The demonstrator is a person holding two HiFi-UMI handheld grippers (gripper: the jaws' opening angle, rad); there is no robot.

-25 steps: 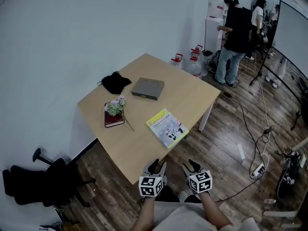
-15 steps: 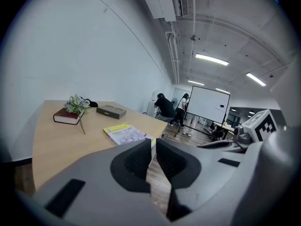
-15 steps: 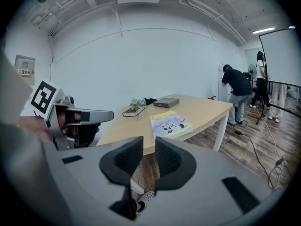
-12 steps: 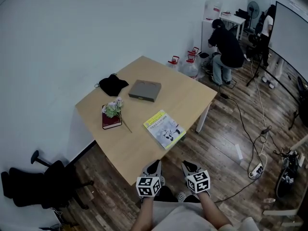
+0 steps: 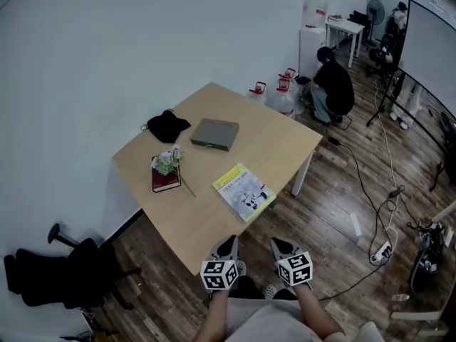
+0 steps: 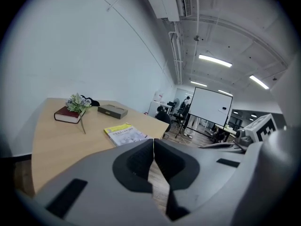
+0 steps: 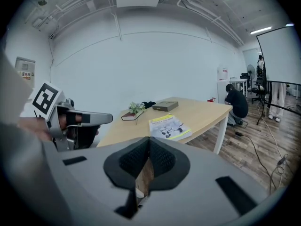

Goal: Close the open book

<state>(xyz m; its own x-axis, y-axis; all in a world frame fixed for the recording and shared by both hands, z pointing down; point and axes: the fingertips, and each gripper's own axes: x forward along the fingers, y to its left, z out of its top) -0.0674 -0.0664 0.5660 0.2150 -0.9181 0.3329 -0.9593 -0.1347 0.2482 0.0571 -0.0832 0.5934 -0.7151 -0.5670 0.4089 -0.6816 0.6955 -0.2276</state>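
A book with a yellow-and-white cover (image 5: 244,191) lies flat near the right front edge of the wooden table (image 5: 271,144); it also shows as the book (image 6: 126,133) and the book (image 7: 169,125) in the gripper views. My left gripper (image 5: 228,242) and right gripper (image 5: 279,244) hover side by side just off the table's near corner, short of the book. Both have just been closing. The left gripper (image 6: 154,140) and right gripper (image 7: 149,139) are now shut with nothing between the jaws.
On the table are a dark red book (image 5: 165,179) with a flower sprig (image 5: 171,159), a grey box (image 5: 215,133) and a black cloth (image 5: 167,126). A black office chair (image 5: 64,273) stands at left. A person (image 5: 333,84) crouches beyond the table, and cables and a power strip (image 5: 381,251) lie at right.
Both grippers' jaws went from open to shut, in place. The person at the back went from standing to crouching.
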